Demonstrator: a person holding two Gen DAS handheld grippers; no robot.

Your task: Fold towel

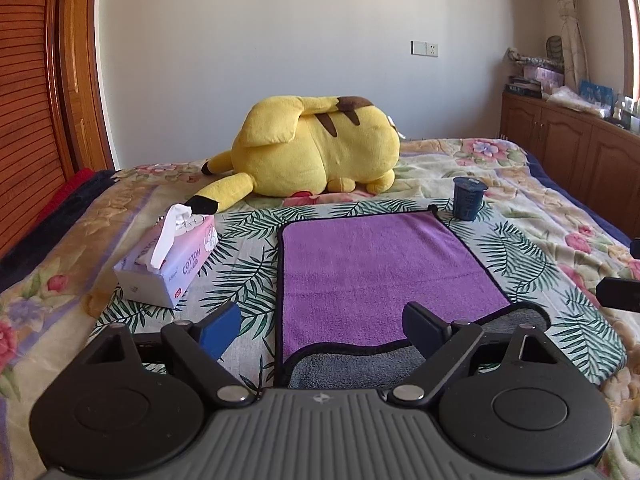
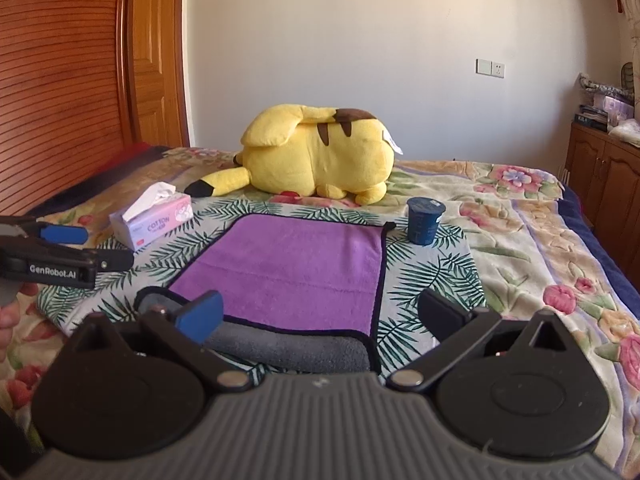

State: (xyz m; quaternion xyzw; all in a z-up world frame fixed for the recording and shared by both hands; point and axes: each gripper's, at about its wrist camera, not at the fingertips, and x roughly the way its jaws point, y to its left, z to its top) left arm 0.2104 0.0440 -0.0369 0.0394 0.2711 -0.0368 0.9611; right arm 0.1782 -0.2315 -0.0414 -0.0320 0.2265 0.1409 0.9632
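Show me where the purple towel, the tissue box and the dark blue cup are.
purple towel [image 1: 384, 276]: left wrist view, middle of purple face.
tissue box [image 1: 176, 268]: left wrist view, printed side.
dark blue cup [image 2: 423, 226]: right wrist view, its side wall.

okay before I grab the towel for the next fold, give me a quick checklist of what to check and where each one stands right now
1. Left gripper open and empty: ok.
2. Right gripper open and empty: ok.
3. Towel flat on the bed, purple side up: ok, though the near edge is turned so the grey underside shows.
4. Towel top free of objects: ok.
5. Cup away from the towel: not ok, it stands right by the far right corner and could tip during a fold.
6. Tissue box out of the way: ok, it sits to the left, apart from the towel.
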